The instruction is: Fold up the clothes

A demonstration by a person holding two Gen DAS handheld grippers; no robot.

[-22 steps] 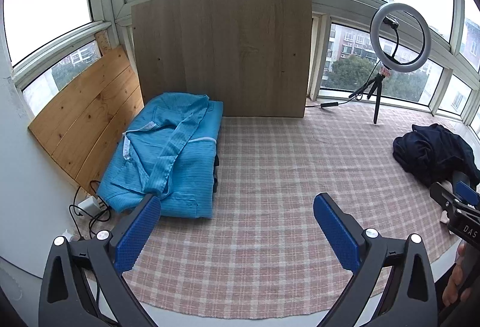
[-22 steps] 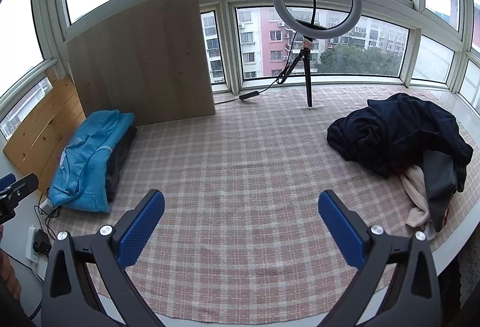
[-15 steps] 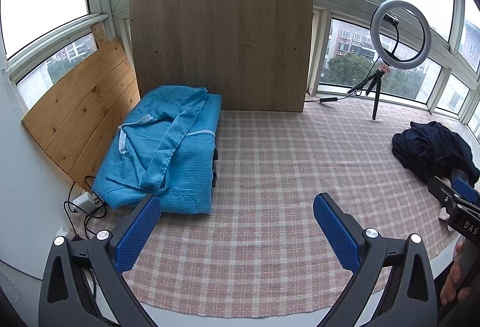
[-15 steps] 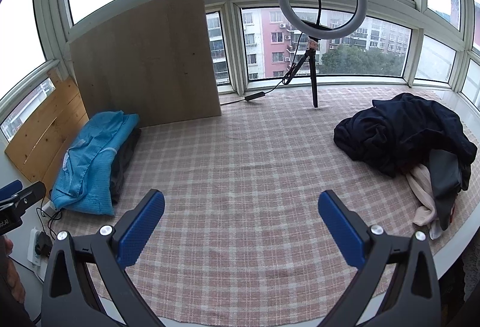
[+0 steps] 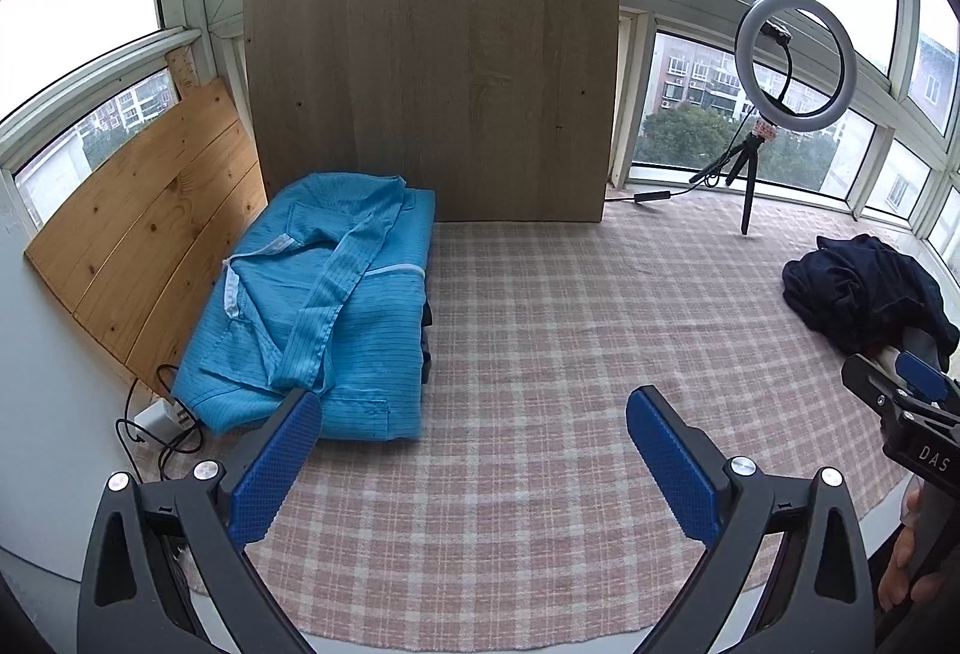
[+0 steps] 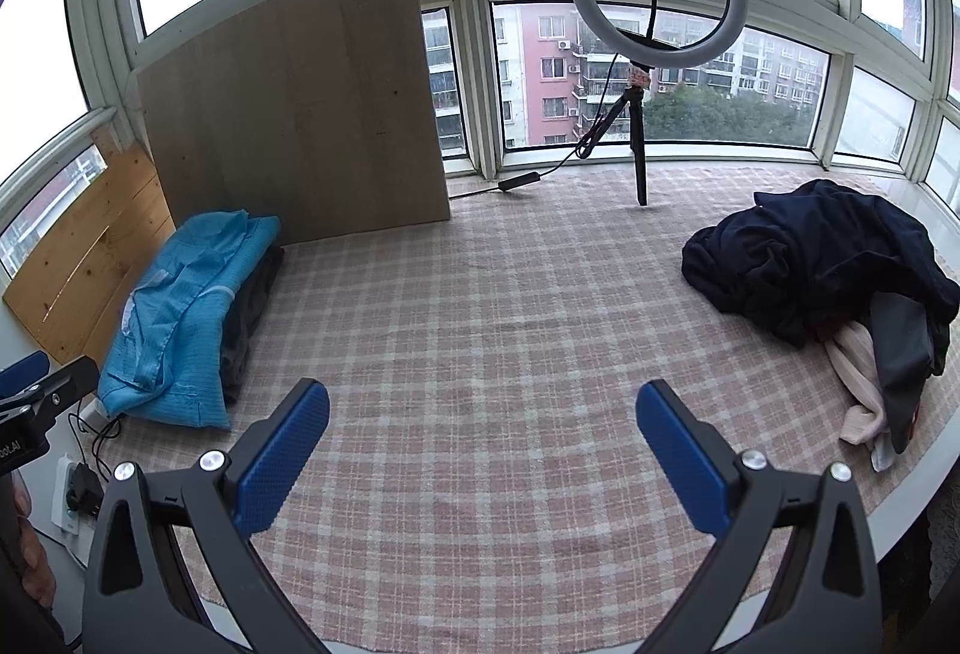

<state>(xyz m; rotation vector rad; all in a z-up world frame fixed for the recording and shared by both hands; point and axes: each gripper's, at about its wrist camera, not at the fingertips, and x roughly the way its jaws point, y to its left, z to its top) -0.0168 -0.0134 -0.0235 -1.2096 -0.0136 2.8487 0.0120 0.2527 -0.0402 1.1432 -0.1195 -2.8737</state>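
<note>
A folded blue garment [image 5: 324, 306] lies on top of a dark folded one at the left of the checked cloth [image 5: 540, 354]; it also shows in the right wrist view [image 6: 180, 318]. A heap of unfolded dark clothes [image 6: 822, 258] with a grey and a pale pink piece lies at the right, and shows in the left wrist view [image 5: 864, 294]. My left gripper [image 5: 468, 450] is open and empty above the cloth's front part. My right gripper [image 6: 480, 444] is open and empty above the cloth's front part.
A tall wooden board [image 5: 432, 96] and a pine panel [image 5: 144, 234] lean on the windows at the back left. A ring light on a tripod [image 6: 654, 18] stands at the back with its cable. A power strip and cables [image 5: 156, 420] lie at the left edge.
Both grippers have pulled back and swung slightly, so the scene shifts in both views. Both stay open and empty. The clothes have not moved.
</note>
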